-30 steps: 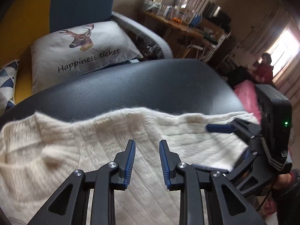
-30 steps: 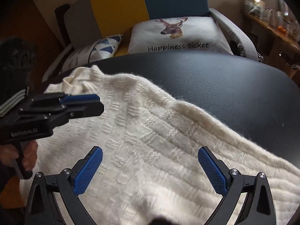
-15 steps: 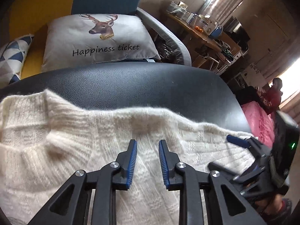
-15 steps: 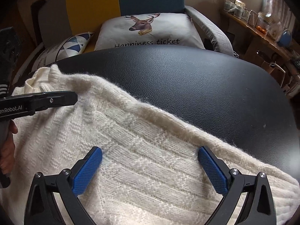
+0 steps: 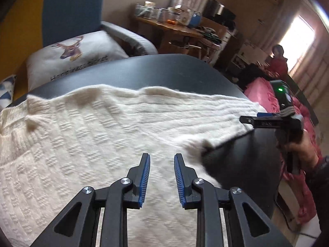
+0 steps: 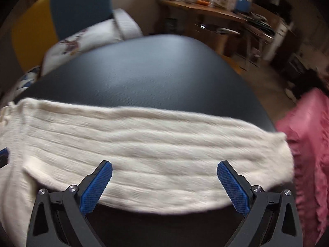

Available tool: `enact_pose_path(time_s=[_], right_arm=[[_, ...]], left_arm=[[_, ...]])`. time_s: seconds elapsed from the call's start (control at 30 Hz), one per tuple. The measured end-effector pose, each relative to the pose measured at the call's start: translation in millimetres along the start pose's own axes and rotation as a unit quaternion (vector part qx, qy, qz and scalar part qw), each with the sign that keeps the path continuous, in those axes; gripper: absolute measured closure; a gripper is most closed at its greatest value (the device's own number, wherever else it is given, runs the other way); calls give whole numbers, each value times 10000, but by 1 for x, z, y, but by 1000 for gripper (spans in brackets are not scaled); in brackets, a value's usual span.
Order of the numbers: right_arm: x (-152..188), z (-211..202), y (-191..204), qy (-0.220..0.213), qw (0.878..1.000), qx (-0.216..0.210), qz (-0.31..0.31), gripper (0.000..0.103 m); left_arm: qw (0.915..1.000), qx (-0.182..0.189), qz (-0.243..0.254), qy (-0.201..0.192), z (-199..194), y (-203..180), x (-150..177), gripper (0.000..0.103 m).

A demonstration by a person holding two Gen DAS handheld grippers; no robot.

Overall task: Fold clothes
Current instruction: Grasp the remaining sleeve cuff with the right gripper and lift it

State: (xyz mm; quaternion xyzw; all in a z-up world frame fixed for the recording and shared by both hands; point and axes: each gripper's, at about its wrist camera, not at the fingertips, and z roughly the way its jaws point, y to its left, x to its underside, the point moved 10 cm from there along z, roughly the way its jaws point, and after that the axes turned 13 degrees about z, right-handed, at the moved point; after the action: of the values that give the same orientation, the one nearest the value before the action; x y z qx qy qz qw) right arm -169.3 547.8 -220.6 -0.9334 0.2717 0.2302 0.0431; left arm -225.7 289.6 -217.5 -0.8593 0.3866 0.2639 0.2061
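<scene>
Hovering right gripper (image 6: 164,185) jaws wide over sweater sleeve (image 6: 156,144), you ready grab; left gripper (image 5: 162,177) narrowly parted, empty above sweater (image 5: 82,144).

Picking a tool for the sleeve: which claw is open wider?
The right claw, jaws spread wide over the sweater sleeve; the left claw shows only a narrow gap.

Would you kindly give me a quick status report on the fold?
Left hand-held gripper narrowly open, over sweater. Right hand-held gripper wide open, empty, at the sleeve. Sweater spread on black table. Nothing in the way.
</scene>
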Motion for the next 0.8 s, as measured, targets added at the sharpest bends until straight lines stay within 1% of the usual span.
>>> enact_pose_path(time_s=[0.03,0.07,0.1,0.17,0.2,0.23,0.3,0.37,0.43,0.5,0.57,0.63,0.7,0.73,0.77,0.8], right_arm=[[1,3,-14,7,9998,159,68,0],[2,6,-26,23,9995,286,118,0],[3,8,-35,41,9994,298,197,0],[3,10,-47,46,9990,180,416,0],[2,11,-49,37,9989,188,419,0],[2,11,-50,28,9989,195,421,0],[1,8,-53,19,9989,150,448,0],[1,1,-55,-13,9984,-105,557,0],[2,-15,-63,-114,9926,-687,997,0],[5,-32,-85,-287,9782,-1227,1653,0],[7,-47,-115,-444,9556,-1679,2381,0],[8,-50,-145,-503,9338,-1873,3005,0],[9,-52,-169,-567,9122,-2046,3505,0],[9,-51,-174,-594,9018,-2185,3680,0],[7,-49,-176,-625,8918,-2316,3837,0],[5,-47,-173,-657,8842,-2421,3940,2]], left_arm=[[9999,38,100,36,2,-9,-1,80],[9996,76,183,180,10,-17,3,80],[9991,110,266,322,18,-24,6,80],[9980,8,442,458,29,-32,14,79],[9972,-43,527,524,34,-36,18,79],[9970,-85,537,551,33,-37,19,79],[9983,22,304,505,26,-33,17,79],[9991,113,-12,408,13,-25,18,79],[9997,-30,-208,158,-10,-9,21,79],[9987,-199,-471,-66,-35,11,31,78],[9954,-423,-834,-203,-53,48,46,78],[9901,-680,-1206,-242,-72,79,69,78],[9845,-849,-1525,-175,-79,100,91,78],[9810,-914,-1707,-125,-82,110,103,78],[9805,-887,-1747,-143,-83,112,107,78],[9800,-861,-1788,-161,-84,114,112,78]])
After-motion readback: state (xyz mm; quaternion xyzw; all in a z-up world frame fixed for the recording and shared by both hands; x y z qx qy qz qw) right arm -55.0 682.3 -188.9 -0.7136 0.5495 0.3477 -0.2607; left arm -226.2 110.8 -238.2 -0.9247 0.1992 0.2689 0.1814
